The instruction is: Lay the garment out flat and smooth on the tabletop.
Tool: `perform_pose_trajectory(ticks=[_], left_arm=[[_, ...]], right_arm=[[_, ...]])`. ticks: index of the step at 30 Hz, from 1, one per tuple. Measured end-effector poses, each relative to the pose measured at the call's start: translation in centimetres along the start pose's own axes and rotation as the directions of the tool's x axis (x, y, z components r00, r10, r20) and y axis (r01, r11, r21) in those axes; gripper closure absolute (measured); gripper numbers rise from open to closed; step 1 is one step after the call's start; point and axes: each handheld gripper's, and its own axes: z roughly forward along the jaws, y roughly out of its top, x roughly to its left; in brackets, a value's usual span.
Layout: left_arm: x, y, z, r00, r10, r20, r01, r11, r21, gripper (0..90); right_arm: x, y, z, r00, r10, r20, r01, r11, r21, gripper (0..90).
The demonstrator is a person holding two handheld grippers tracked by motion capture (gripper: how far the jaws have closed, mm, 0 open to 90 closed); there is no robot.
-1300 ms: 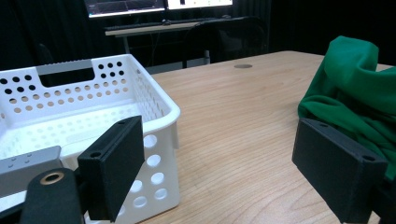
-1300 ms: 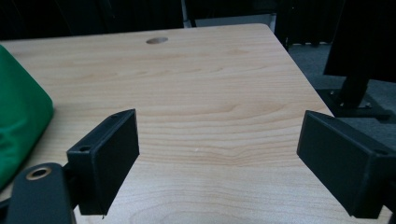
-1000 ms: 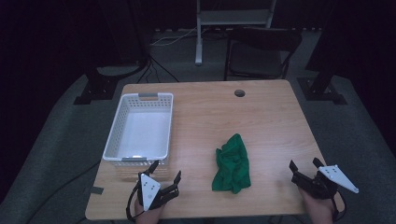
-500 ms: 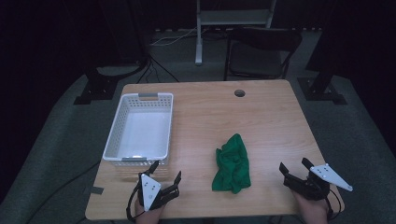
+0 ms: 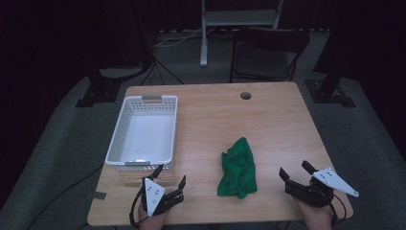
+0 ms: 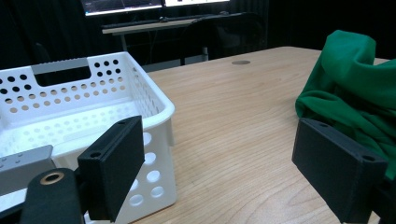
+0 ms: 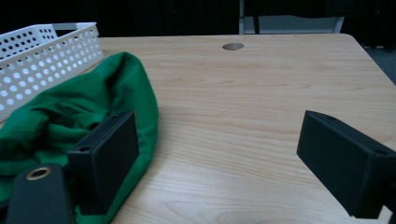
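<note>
**A:** Nearest edge of the wooden table [image 5: 282,120] first: the left gripper [image 5: 170,178] sits at the front left, jaws spread wide with nothing between them. The right gripper [image 5: 297,171] is at the front right corner, jaws also wide apart and empty. Both are low over the wood, with a hand behind each at the bottom of the high view.

**B:** And the green cloth [image 5: 238,168]?

**A:** Crumpled in a heap on the tabletop between the two grippers, somewhat closer to the right one. In the right gripper view the cloth [image 7: 79,116] bunches up beside and behind the left-hand jaw, not inside the gap. Can't tell if it actually touches that jaw. In the left gripper view it's past the right-hand jaw, again outside the opening.

**B:** What's further back?

**A:** A white perforated plastic basket [image 5: 125,123], empty, on the left half of the table just beyond the left gripper. There's a round cable hole [image 5: 245,95] near the far edge. Past the table is a dark folding chair [image 5: 265,52], a pale stand post [image 5: 204,33], cables on grey carpet, and black walls. The left gripper view catches lit monitors [image 6: 126,5] way back.
</note>
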Motion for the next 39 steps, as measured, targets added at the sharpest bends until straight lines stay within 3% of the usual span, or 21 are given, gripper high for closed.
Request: perform_pose_trajectory(ticks=[24, 39], left_arm=[[0.1, 0.0, 0.0, 1.0, -0.004, 0.003, 0.004, 1.0, -0.001, 17.8], [0.1, 0.0, 0.0, 1.0, -0.002, 0.006, 0.002, 1.0, -0.002, 17.8]], right_arm=[[4.2, 1.2, 1.4, 0.992, -0.034, -0.121, 0.037, 0.999, 0.024, 12.0], [7.7, 1.0, 3.4, 0.9744, -0.041, -0.221, 0.058, 0.996, 0.072, 12.0]])
